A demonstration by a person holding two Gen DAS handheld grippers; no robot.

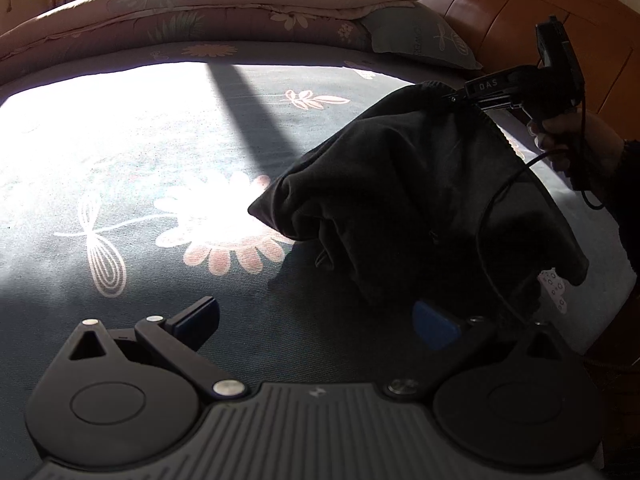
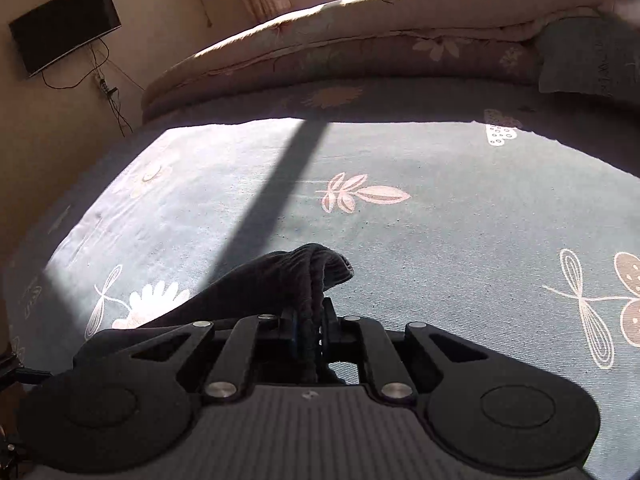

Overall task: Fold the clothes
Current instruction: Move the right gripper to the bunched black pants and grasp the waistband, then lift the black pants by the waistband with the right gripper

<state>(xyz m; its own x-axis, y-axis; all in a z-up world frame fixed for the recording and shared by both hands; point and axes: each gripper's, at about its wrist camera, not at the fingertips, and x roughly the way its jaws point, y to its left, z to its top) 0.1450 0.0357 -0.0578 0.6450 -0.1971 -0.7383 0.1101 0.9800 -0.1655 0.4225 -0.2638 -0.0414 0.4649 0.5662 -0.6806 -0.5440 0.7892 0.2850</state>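
A black garment (image 1: 400, 184) with a ribbed edge hangs in a bunch over the blue flowered bedsheet (image 1: 160, 140), its lower folds resting on the bed. My right gripper (image 1: 456, 98) is shut on that ribbed edge and holds it up, gripped by a person's hand (image 1: 560, 136). In the right wrist view the pinched edge (image 2: 280, 280) sticks out between the closed jaws of the right gripper (image 2: 310, 320). My left gripper (image 1: 316, 324) stands open low over the sheet. Nothing is between its fingers; the garment hangs just beyond its right finger (image 1: 436, 328).
A folded quilt (image 1: 240, 4) lies along the far side of the bed, with a pillow (image 1: 420, 36) against the wooden headboard (image 1: 500, 12). A cable loops down from the right gripper across the garment. A wall television (image 2: 64, 26) hangs beyond the bed's left edge. Sunlight covers the sheet (image 2: 440, 240).
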